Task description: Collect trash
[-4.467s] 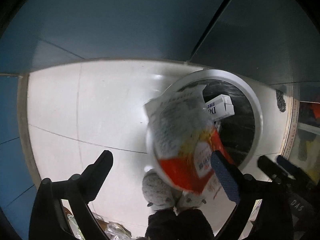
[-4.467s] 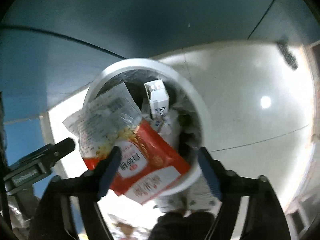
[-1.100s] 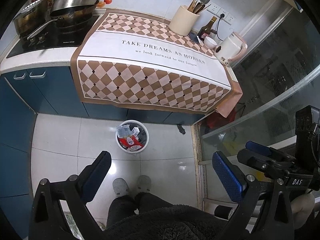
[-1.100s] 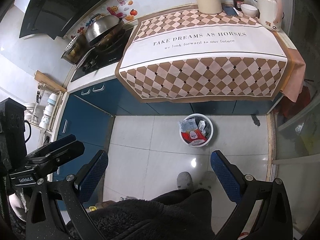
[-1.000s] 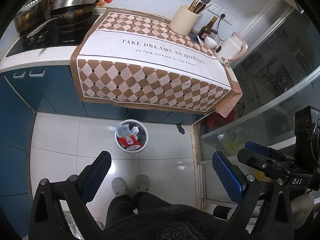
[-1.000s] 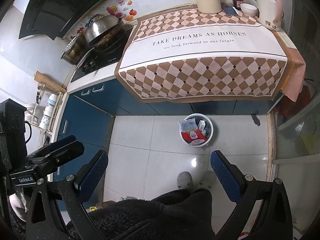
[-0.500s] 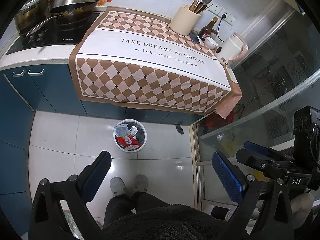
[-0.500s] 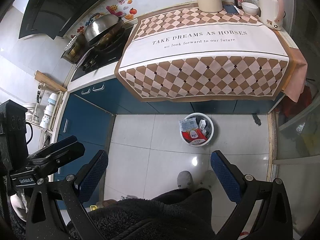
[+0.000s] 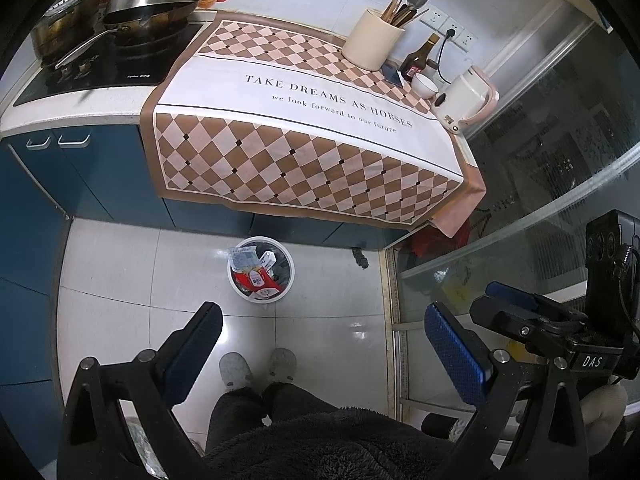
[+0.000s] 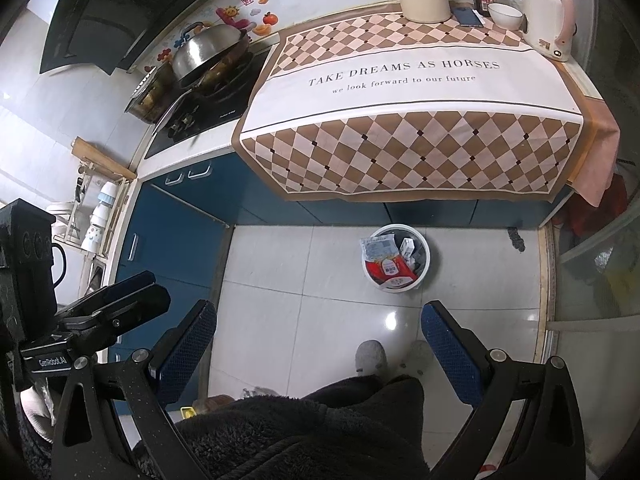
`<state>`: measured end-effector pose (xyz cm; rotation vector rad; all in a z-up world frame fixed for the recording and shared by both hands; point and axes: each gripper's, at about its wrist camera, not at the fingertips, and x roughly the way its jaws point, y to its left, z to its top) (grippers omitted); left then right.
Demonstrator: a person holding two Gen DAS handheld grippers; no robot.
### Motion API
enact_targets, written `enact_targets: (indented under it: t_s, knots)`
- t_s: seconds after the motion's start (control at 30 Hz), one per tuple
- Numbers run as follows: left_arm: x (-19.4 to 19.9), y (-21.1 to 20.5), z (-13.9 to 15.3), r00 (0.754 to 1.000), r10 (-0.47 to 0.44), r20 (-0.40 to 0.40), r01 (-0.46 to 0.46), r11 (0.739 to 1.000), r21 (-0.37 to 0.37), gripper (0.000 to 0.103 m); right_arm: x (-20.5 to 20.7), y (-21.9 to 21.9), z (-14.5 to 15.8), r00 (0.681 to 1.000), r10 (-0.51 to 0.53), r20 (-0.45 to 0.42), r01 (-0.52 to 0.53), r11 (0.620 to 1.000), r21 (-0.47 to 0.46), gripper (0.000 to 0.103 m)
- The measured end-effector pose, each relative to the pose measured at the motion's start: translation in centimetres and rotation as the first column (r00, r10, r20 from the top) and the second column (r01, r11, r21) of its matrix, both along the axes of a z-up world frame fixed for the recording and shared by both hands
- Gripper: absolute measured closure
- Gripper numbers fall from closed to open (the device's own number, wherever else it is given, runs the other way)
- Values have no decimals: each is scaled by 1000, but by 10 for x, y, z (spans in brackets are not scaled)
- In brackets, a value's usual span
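A white round trash bin (image 9: 289, 280) stands on the tiled floor below the counter; it also shows in the right wrist view (image 10: 427, 258). A red and white snack bag (image 9: 256, 278) (image 10: 387, 268) and a small white carton (image 9: 267, 258) (image 10: 407, 246) lie in it. My left gripper (image 9: 323, 324) is open and empty, held high above the floor. My right gripper (image 10: 318, 322) is open and empty at the same height. Each gripper shows at the edge of the other's view.
A checked cloth (image 9: 304, 148) covers the counter with a utensil jar (image 9: 372, 42), bottle, bowl and kettle (image 9: 464, 100). A stove with pans (image 9: 132, 20) is at the left. Blue cabinets (image 10: 180, 232) and a glass door (image 9: 552, 184) flank the floor. The person's slippers (image 9: 236, 370) stand below.
Over 4.5 s both grippers let the snack bag go into the bin and rose far above it. In the last second the view has only drifted slightly.
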<state>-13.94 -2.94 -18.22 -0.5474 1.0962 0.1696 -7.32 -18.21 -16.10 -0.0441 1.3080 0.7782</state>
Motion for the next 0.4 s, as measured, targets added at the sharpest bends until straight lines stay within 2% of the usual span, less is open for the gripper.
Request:
enact_targets:
  t_s: [0.4]
  knots:
    - [2,-1,2,1000,17,8,-17,1000,0,0,1,0,1,1000,0,0,0,1000,1,0]
